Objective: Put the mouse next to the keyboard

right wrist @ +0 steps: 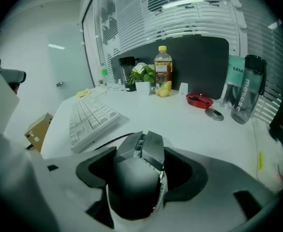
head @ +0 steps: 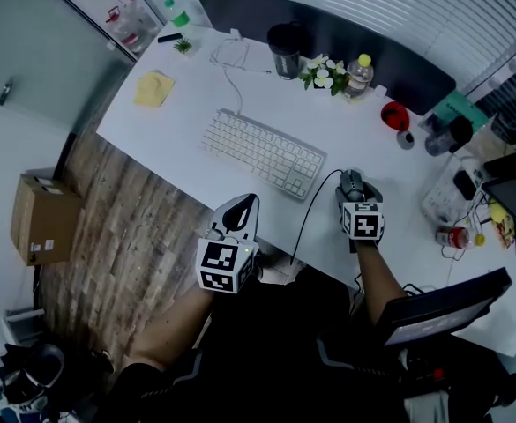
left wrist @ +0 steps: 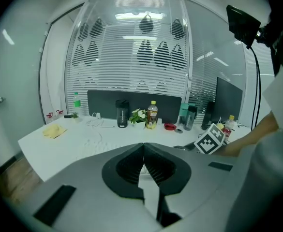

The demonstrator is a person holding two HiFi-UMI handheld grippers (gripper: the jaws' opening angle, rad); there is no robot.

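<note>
A dark wired mouse (head: 353,183) (right wrist: 139,170) sits between the jaws of my right gripper (head: 355,194) (right wrist: 141,153), which is shut on its sides. It is just right of the white keyboard (head: 262,154) (right wrist: 90,116) on the white desk (head: 178,126). The mouse's black cable (head: 315,203) runs off the desk's front edge. Whether the mouse rests on the desk or hangs just above it I cannot tell. My left gripper (head: 243,208) (left wrist: 143,146) hovers at the front edge of the desk, below the keyboard, shut with nothing in it.
At the back of the desk stand a black cup (head: 286,51), a small flower pot (head: 324,71), a drink bottle (head: 358,75) and a red dish (head: 395,115). A yellow cloth (head: 154,88) lies at the far left. A cardboard box (head: 44,218) sits on the floor.
</note>
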